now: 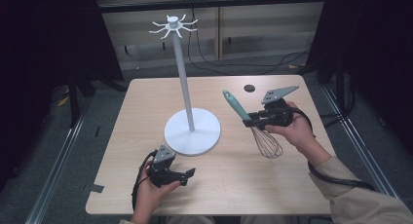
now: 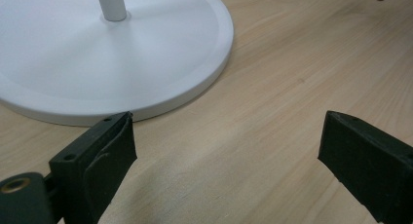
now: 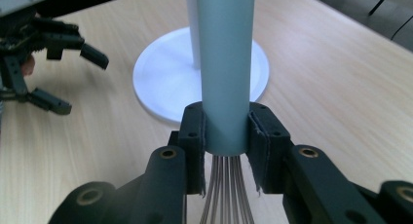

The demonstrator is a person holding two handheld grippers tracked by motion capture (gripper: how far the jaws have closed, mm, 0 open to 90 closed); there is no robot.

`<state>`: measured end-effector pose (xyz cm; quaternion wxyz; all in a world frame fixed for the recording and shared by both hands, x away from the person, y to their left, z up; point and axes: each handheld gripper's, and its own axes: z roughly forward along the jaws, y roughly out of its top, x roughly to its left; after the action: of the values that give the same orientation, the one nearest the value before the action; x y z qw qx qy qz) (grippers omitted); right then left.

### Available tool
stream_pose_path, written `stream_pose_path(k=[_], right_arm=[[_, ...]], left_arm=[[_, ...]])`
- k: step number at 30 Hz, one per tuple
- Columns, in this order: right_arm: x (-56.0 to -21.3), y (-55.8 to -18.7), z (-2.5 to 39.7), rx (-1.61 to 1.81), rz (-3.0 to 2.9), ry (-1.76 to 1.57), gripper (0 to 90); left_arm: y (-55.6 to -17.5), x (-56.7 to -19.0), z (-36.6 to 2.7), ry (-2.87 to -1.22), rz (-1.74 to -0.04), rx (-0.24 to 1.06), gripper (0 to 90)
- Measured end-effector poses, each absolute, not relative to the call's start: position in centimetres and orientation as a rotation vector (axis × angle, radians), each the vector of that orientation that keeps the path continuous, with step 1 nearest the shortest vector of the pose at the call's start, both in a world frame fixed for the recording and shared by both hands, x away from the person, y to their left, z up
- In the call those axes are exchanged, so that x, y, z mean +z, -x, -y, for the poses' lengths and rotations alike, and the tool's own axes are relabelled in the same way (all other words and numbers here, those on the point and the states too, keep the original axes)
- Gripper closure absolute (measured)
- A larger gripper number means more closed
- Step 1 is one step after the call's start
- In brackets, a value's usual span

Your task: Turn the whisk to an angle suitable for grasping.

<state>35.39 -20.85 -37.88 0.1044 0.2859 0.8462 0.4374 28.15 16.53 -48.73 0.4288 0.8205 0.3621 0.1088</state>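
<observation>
With its jaws spread and empty, the left gripper (image 1: 187,175) idles beside the white stand base (image 1: 192,132), so if the right gripper (image 1: 249,121), pinching the whisk (image 1: 253,124) low on its teal handle above the table (image 1: 141,136), bumps the hook crown (image 1: 173,25), the stand may tip.

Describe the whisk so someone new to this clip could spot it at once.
Start at the white stand mid-table; look to its right, where the right gripper is shut on a tilted utensil. That is the whisk: teal handle pointing up-left, wire loops hanging toward the table.
</observation>
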Motion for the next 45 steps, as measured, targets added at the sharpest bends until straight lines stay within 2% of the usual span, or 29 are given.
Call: stream_pose_path(k=[27, 45], right_arm=[[-35.6, -35.4, 21.1, 1.602, -2.186, -0.892, 70.0], [-33.7, -35.6, 20.1, 1.671, -2.089, -0.880, 70.0]], left_arm=[[-28.2, -48.7, -16.5, -2.047, -0.901, 0.270, 6.3], [-28.2, -48.7, -16.3, -2.039, -0.898, 0.267, 6.3]])
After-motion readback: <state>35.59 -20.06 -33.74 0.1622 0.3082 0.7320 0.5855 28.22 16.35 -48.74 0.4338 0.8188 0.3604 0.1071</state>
